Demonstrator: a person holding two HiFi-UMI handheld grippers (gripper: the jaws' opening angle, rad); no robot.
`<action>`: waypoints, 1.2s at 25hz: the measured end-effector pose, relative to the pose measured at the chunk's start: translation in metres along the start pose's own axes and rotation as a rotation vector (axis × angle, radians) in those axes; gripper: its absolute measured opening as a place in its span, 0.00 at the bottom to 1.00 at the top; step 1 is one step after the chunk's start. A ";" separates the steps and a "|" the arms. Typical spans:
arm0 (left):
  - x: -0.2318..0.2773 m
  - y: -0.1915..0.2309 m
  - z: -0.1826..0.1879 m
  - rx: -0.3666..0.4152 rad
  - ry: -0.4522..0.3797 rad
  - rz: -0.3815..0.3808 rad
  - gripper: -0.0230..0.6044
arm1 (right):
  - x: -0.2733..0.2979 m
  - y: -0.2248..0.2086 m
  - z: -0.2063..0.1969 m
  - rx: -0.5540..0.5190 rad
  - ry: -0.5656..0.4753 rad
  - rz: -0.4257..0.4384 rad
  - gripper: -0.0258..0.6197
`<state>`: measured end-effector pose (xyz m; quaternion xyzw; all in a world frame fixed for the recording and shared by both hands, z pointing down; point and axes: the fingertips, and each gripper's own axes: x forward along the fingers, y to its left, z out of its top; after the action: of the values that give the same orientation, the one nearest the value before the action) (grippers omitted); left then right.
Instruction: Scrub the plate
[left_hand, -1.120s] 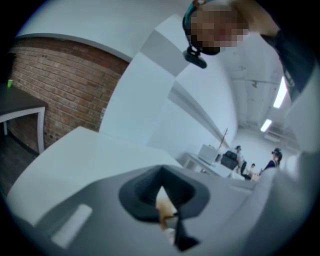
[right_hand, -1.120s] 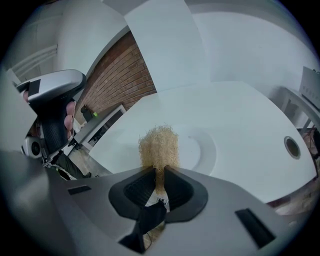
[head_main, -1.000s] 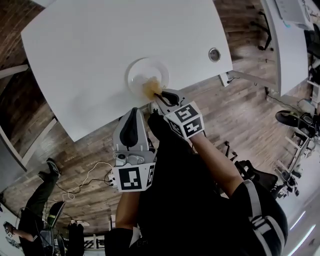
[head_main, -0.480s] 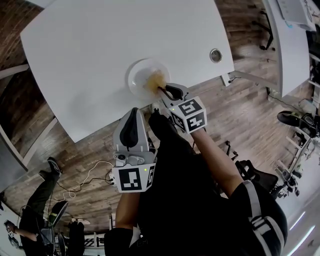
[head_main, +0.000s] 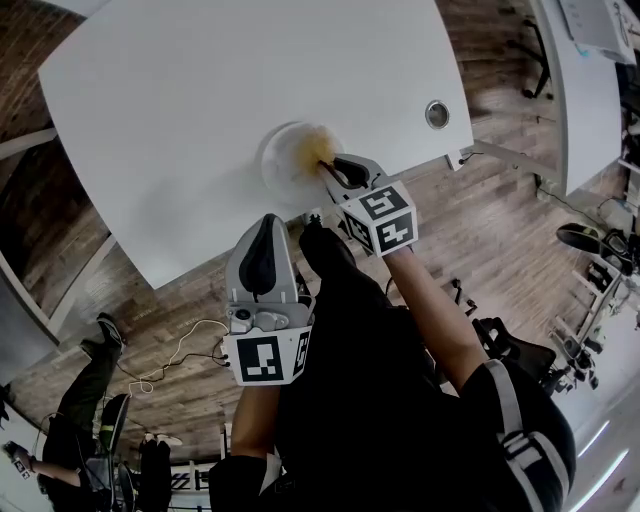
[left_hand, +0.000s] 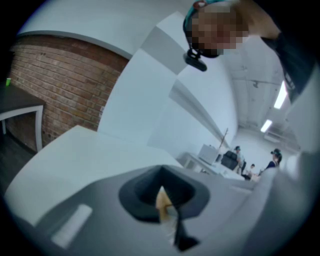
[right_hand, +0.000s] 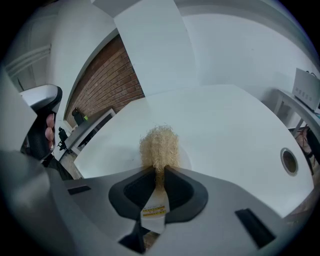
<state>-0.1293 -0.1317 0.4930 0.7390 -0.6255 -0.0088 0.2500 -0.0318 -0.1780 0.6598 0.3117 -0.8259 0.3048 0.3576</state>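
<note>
A white plate sits near the front edge of the white table. My right gripper is shut on a tan fibrous scrubber, which presses on the plate's right part. In the right gripper view the scrubber sticks out past the jaws, a paper tag hangs below it, and the plate rim shows faintly beside it. My left gripper is held off the table near the body, jaws shut. In its own view the left gripper points away from the plate; a thin pale sliver shows in the seam.
A round metal grommet is set in the table right of the plate, also the grommet in the right gripper view. The table edge runs just in front of the plate, wood floor below. Another white table stands at right. Cables lie on the floor.
My right gripper has carried the scrubber up and to the right across the plate. The left gripper has stayed where it was.
</note>
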 end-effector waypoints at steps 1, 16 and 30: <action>0.002 0.001 0.001 -0.001 0.001 0.000 0.04 | 0.002 0.000 0.002 -0.001 0.001 0.000 0.11; 0.009 0.027 0.008 -0.018 0.008 0.005 0.04 | 0.027 0.011 0.034 -0.018 0.000 0.009 0.11; -0.003 0.026 0.002 -0.031 0.005 0.014 0.04 | 0.026 0.050 0.016 -0.067 0.029 0.075 0.11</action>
<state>-0.1549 -0.1326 0.5000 0.7309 -0.6296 -0.0148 0.2628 -0.0895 -0.1662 0.6567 0.2641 -0.8415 0.2944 0.3681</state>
